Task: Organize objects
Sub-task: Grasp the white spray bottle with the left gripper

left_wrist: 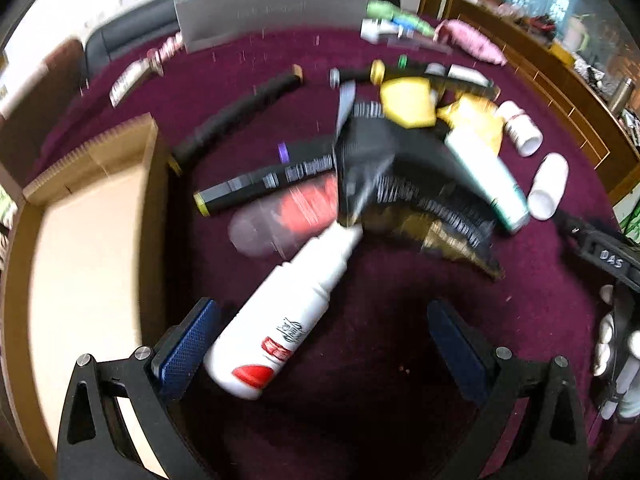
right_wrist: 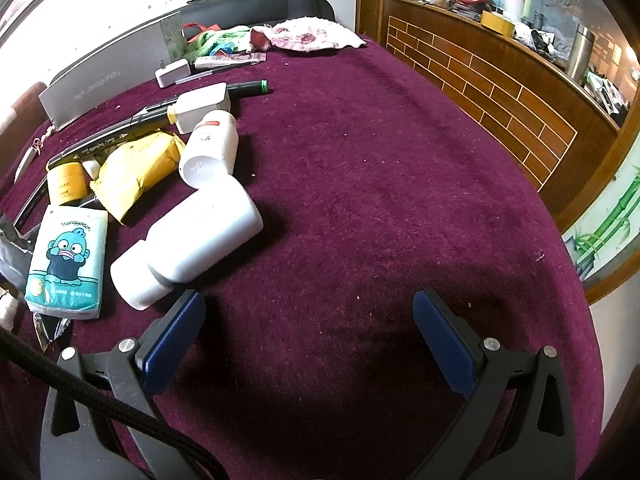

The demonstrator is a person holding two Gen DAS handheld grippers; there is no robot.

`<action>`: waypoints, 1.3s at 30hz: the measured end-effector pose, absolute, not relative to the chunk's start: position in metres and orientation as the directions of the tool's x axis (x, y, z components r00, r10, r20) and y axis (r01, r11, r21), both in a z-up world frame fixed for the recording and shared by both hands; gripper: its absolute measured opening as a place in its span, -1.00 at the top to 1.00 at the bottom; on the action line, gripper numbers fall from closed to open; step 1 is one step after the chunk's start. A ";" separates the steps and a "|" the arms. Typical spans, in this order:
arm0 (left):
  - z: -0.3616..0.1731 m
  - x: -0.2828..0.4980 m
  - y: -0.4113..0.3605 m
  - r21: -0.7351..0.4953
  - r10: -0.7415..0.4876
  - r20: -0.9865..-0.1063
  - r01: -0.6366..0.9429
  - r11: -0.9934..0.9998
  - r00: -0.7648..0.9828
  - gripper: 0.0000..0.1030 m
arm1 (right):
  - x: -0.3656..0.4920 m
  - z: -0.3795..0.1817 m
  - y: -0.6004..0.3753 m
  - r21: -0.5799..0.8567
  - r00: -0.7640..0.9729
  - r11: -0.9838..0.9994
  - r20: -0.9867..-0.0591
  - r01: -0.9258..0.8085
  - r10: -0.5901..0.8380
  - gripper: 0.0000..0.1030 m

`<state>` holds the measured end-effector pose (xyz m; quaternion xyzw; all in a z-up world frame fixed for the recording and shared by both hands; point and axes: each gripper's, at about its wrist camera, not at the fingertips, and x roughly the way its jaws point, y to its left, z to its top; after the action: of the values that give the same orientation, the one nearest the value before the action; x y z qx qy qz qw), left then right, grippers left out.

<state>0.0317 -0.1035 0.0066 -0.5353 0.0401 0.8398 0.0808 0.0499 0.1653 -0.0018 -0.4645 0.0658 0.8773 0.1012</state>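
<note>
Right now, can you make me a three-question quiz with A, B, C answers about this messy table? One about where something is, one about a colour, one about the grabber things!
1. Where is the cardboard box in the left wrist view?
A. Left of the white spray bottle
B. On the pink cloth
C. Under the laptop

2. What colour is the table cover?
A. Green
B. Dark purple-red
C. White

3. How does the right hand-held gripper stand?
A. Shut on a bottle
B. Shut on nothing
C. Open, holding nothing

Answers: 1 A, the box fills the left edge beside the bottle. 2 B, maroon fabric covers the table. 3 C, only bare cloth lies between its wide-apart blue pads.

Home room: sofa (right_wrist: 256, 0), cluttered wooden counter (right_wrist: 500, 76).
</note>
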 end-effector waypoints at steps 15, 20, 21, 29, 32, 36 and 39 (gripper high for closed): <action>-0.007 0.072 -0.072 -0.053 0.133 -0.881 -0.185 -0.981 -0.454 -0.96 | 0.047 -0.001 0.165 0.015 -0.525 -0.976 -0.844 -0.219 0.105 -1.00; -0.003 0.071 -0.067 0.019 0.044 -0.864 -0.120 -0.993 -0.501 -0.97 | 0.049 -0.002 0.165 0.012 -0.520 -0.980 -0.849 -0.201 0.096 -1.00; -0.002 0.071 -0.066 0.019 0.041 -0.859 -0.111 -0.994 -0.511 -0.97 | 0.049 -0.002 0.165 0.009 -0.519 -0.981 -0.849 -0.196 0.096 -1.00; 0.019 0.060 -0.115 -0.233 0.217 -0.834 -0.033 -0.972 -0.507 -0.96 | 0.050 -0.001 0.165 0.013 -0.523 -0.982 -0.848 -0.188 0.089 -1.00; 0.022 0.060 -0.118 -0.213 0.208 -0.838 -0.049 -0.976 -0.504 -0.92 | 0.050 -0.001 0.165 0.014 -0.526 -0.981 -0.846 -0.193 0.091 -1.00; 0.022 0.060 -0.099 -0.155 0.181 -0.844 -0.093 -0.984 -0.505 -0.92 | 0.051 -0.002 0.165 0.015 -0.528 -0.981 -0.845 -0.193 0.091 -1.00; 0.016 0.052 -0.092 -0.107 0.133 -0.860 -0.081 -0.991 -0.493 -0.72 | 0.051 -0.001 0.165 0.015 -0.527 -0.981 -0.845 -0.193 0.091 -1.00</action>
<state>0.0521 -0.0921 0.0155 -0.4997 -0.0259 0.8636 0.0622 0.0508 0.1648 -0.0015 -0.4793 0.0534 0.8723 0.0814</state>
